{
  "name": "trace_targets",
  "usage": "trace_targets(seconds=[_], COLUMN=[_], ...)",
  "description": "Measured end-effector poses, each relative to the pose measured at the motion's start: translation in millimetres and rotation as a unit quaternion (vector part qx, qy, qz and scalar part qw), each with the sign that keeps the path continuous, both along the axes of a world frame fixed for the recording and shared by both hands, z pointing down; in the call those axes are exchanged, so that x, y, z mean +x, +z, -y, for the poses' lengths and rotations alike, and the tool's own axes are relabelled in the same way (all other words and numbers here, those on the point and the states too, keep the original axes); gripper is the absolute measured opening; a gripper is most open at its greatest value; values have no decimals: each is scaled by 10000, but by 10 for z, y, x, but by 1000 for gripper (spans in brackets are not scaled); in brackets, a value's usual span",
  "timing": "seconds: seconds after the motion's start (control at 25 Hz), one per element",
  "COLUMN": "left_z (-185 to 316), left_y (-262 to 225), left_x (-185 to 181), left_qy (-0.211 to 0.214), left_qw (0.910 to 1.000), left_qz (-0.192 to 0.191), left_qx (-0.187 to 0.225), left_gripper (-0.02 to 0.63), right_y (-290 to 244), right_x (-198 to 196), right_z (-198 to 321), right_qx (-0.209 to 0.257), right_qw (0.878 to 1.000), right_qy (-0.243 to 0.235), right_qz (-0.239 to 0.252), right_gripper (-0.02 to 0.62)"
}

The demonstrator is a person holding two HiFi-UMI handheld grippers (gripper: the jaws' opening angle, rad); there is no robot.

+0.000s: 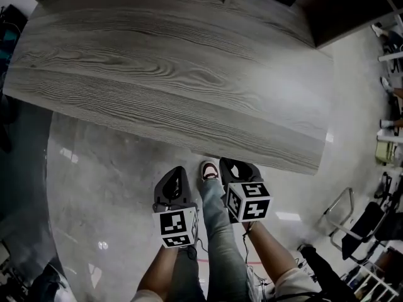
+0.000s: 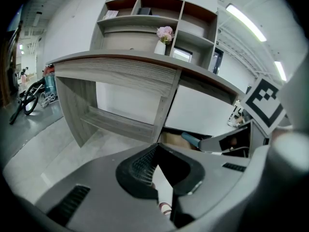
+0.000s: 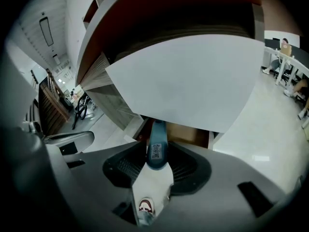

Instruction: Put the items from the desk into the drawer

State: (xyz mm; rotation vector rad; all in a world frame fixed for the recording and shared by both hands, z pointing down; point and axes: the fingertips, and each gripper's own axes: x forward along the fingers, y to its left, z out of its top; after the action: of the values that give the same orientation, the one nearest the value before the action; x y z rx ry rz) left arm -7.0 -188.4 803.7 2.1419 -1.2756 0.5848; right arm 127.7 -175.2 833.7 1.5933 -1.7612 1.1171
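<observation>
My right gripper (image 3: 155, 162) is shut on a slim blue item with a small label (image 3: 156, 146), whose tip points at the open drawer (image 3: 186, 135) with a brown inside, below a white panel. From the left gripper view, that blue item (image 2: 189, 139) hovers at the drawer's mouth (image 2: 171, 138). My left gripper (image 2: 157, 151) has its jaws closed together, nothing between them. In the head view both grippers, left (image 1: 175, 180) and right (image 1: 235, 168), sit just below the front edge of the grey wood desk (image 1: 157, 74). The desk edge hides the drawer and the blue item there.
A vase of pink flowers (image 2: 163, 36) and a shelf unit (image 2: 145, 16) stand at the desk's back. The person's leg and shoe (image 1: 208, 171) are between the grippers. Chairs (image 1: 365, 222) stand to the right on the shiny floor.
</observation>
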Motion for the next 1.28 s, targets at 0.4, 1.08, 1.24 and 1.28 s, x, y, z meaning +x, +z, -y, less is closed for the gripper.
trace_targets(seconds=[0.4, 1.08, 1.24, 1.28], left_z=[111, 54, 76, 73], left_y=[148, 146, 154, 149], left_x=[-4, -100, -103, -105], left_qy=[-117, -199, -160, -147], left_qw=[9999, 9998, 9998, 9999], left_qz=[-72, -84, -83, -84], left_qx=[-49, 2, 1, 4], left_gripper=[0, 0, -1, 0], right_y=[214, 260, 254, 243], right_x=[16, 147, 168, 169], right_z=[171, 188, 202, 198], right_qx=[-208, -62, -14, 4], right_qw=[9997, 9988, 9985, 9984], right_qy=[61, 485, 549, 572], right_qz=[65, 17, -39, -43], right_gripper=[135, 112, 107, 107])
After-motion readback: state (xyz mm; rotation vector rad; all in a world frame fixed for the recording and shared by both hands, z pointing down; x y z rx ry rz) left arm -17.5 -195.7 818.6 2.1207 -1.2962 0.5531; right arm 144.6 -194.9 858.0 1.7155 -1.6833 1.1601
